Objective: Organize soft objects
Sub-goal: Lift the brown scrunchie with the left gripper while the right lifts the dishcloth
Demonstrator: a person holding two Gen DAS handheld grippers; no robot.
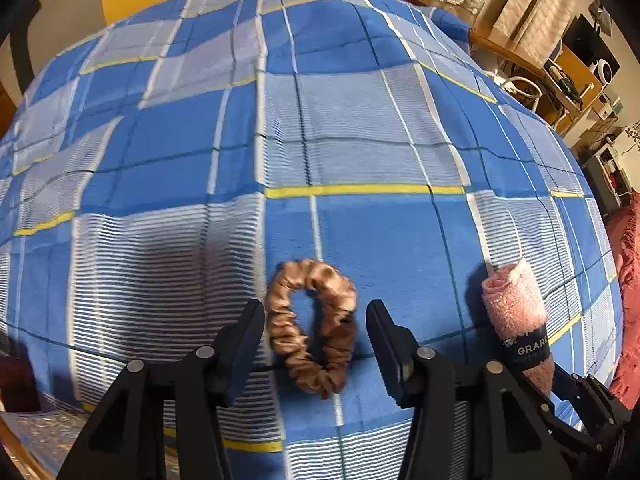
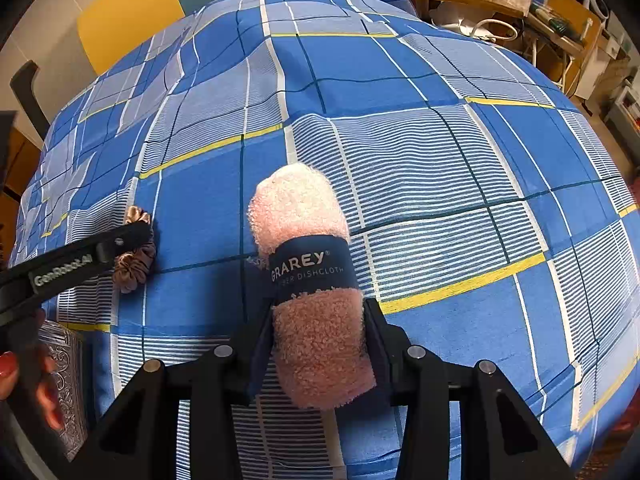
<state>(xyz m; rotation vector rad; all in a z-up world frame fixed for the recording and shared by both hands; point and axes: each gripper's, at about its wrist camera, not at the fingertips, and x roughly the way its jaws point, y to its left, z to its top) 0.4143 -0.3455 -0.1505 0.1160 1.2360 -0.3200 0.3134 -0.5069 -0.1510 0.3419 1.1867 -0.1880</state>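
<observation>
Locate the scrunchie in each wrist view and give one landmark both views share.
Left wrist view: the scrunchie lies low in the centre on the plaid sheet, between the open left tongs.
Right wrist view: the scrunchie sits at the left edge, partly hidden behind a left tong finger.
Shared landmark: the pink rolled dishcloth, gripped by the right tongs.

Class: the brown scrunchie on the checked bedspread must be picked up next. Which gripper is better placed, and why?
Left. The left gripper is open with the scrunchie lying between its fingers on the bedspread. The right gripper is already shut on the rolled pink dishcloth.
</observation>
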